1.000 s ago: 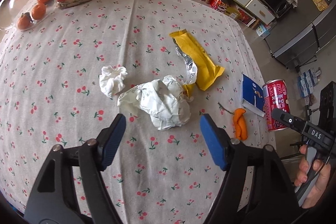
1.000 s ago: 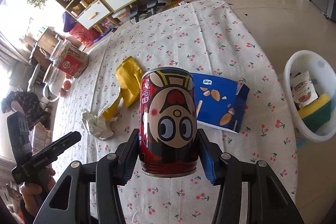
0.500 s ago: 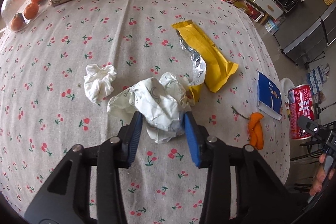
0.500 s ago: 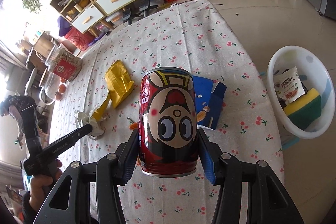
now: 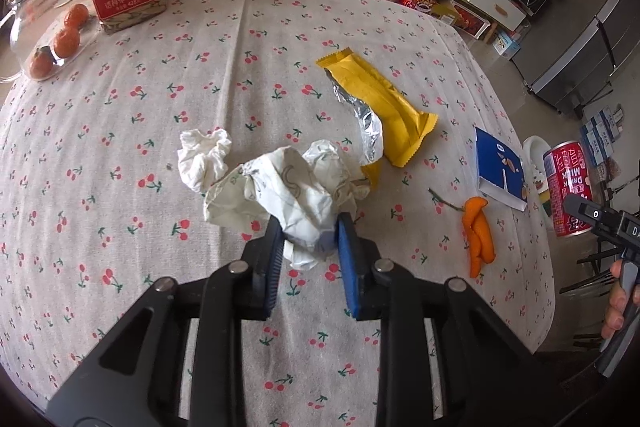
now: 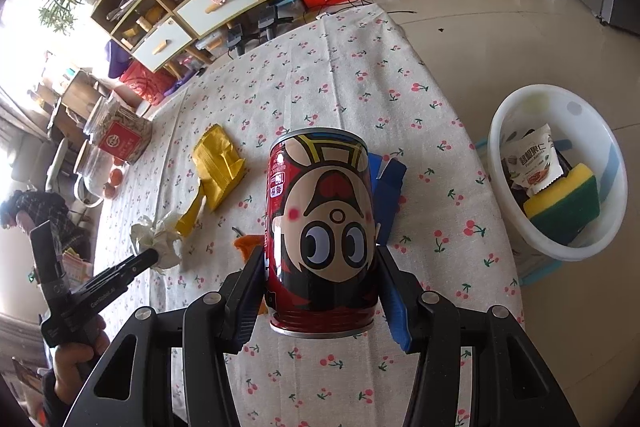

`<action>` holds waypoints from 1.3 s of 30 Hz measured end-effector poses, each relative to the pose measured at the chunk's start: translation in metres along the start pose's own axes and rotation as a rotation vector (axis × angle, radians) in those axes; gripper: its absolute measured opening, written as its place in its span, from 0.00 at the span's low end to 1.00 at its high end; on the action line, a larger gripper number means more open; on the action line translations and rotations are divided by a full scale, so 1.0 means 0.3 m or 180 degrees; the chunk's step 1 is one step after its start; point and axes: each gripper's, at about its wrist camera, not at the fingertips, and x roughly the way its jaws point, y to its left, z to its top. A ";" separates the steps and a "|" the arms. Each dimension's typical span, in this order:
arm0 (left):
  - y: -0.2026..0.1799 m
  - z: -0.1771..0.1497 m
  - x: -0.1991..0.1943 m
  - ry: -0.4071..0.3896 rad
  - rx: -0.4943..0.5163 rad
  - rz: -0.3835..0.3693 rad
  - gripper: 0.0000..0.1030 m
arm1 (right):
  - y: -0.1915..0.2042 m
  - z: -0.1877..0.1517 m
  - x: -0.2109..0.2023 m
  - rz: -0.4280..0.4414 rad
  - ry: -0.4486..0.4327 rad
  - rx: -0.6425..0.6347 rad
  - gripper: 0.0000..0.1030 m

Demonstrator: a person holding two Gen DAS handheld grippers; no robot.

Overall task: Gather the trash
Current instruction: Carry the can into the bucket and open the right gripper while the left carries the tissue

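Crumpled paper wrapper (image 5: 292, 195) on cherry-print tablecloth (image 5: 120, 131), pinched between left gripper (image 5: 310, 239) pads; yellow snack wrapper (image 5: 384, 115) lies beyond. Right view: right gripper (image 6: 322, 279) clamps red milk can (image 6: 322, 227) above table edge, white basin (image 6: 500, 163) near.

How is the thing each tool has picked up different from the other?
The left tool pinches a crumpled white paper; the right tool clamps a red drink can. The paper is soft, shapeless and plain pale, the can rigid, cylindrical and printed with a cartoon face. The paper lies on the tablecloth among other litter; the can appears lifted clear. Both are trash gripped between blue pads.
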 end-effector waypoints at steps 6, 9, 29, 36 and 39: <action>-0.031 0.001 -0.066 -0.0165 0.0096 -0.0040 0.27 | -0.037 0.024 -0.043 0.0015 -0.0091 0.0020 0.52; -0.067 0.002 -0.076 -0.0194 0.0188 -0.0064 0.27 | -0.073 0.039 -0.070 0.0055 -0.0137 0.0083 0.52; -0.626 0.098 0.025 -0.0167 0.0846 -0.0666 0.27 | -0.634 0.101 -0.245 -0.0332 -0.0514 0.1036 0.52; -0.763 0.094 0.088 -0.0067 0.0998 -0.0780 0.27 | -0.762 0.104 -0.187 -0.0512 -0.0374 0.1227 0.52; -0.801 0.091 0.108 -0.0047 0.1045 -0.0799 0.27 | -0.795 0.106 -0.163 -0.0503 -0.0326 0.1306 0.52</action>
